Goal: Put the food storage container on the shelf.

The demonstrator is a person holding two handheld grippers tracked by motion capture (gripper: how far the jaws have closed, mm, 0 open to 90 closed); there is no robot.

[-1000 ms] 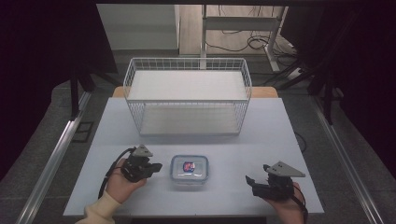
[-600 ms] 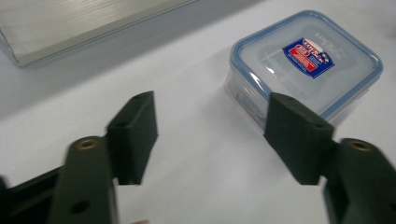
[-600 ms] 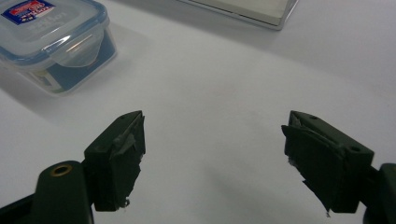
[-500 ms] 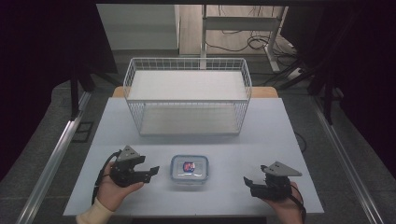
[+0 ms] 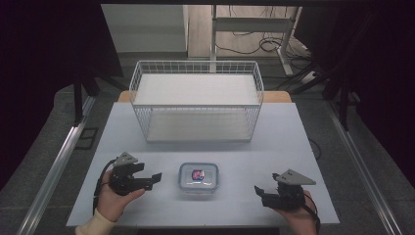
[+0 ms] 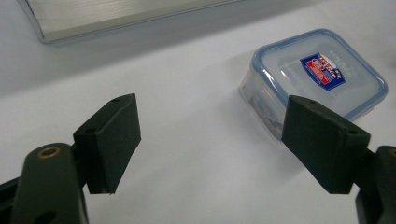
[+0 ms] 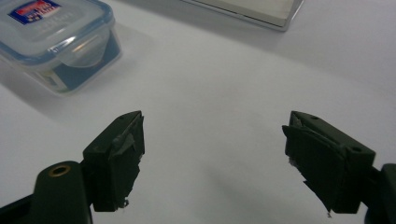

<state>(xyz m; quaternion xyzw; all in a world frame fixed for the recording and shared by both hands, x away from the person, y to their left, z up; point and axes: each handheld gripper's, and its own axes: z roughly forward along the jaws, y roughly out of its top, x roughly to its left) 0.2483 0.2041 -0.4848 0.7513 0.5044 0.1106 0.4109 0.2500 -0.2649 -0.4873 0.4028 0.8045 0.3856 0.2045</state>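
Observation:
A small clear plastic container (image 5: 198, 177) with a blue-rimmed lid and a red and blue label sits near the table's front edge, lid closed. My left gripper (image 5: 155, 176) is just left of it, held by a hand, jaws open and pointing at the box. In the left gripper view the container (image 6: 314, 81) lies beyond the right jaw, and the left gripper (image 6: 210, 140) holds nothing. My right gripper (image 5: 258, 192) rests at the front right, open, pointing left. The right gripper view has the container (image 7: 56, 42) at upper left, ahead of the right gripper (image 7: 212, 154).
A white wire basket (image 5: 196, 100) stands at the back middle of the pale table (image 5: 293, 142), with a white board as its floor. Its base edge (image 6: 116, 18) appears at the top of the left gripper view. Dark floor and metal rails flank the table.
The left gripper has swung slightly toward the container and sits a little lower. The right gripper has barely shifted. The container has not moved.

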